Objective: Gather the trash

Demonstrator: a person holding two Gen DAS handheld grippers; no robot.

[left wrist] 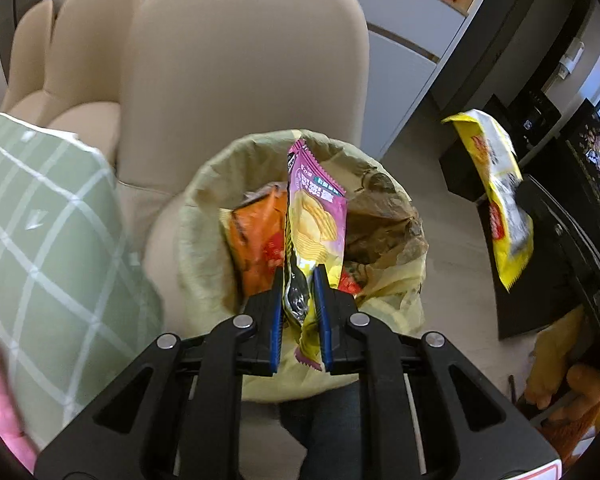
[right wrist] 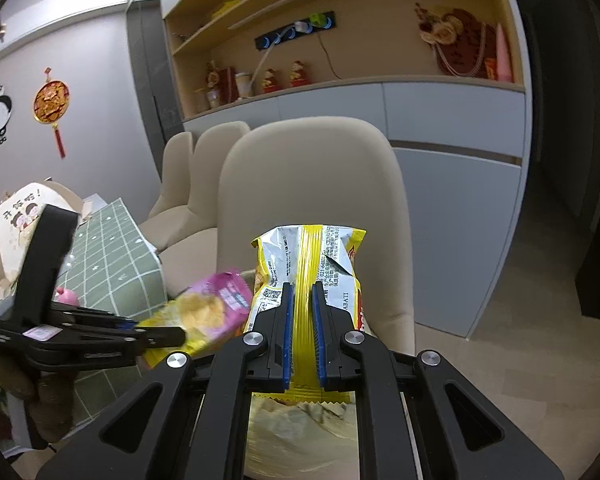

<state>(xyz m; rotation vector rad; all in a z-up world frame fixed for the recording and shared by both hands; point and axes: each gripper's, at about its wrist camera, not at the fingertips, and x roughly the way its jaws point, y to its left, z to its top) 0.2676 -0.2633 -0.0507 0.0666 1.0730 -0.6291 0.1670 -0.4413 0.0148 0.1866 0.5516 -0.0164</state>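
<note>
My left gripper [left wrist: 298,276] is shut on a pink and yellow chip bag [left wrist: 318,216] and holds it right over a trash bin lined with a yellow bag [left wrist: 204,248]. An orange wrapper [left wrist: 256,236] lies inside the bin. My right gripper [right wrist: 303,292] is shut on a yellow snack bag [right wrist: 312,252], which hangs at the right in the left wrist view [left wrist: 500,200]. The left gripper [right wrist: 168,334] with the pink bag [right wrist: 208,308] shows at the left of the right wrist view. The bin liner [right wrist: 300,432] lies below the right gripper.
A beige chair [left wrist: 240,64] stands just behind the bin, with two more beside it. A table with a green checked cloth [left wrist: 48,232] is at the left. Grey cabinets and shelves [right wrist: 420,120] stand behind. Dark furniture [left wrist: 560,240] is at the right.
</note>
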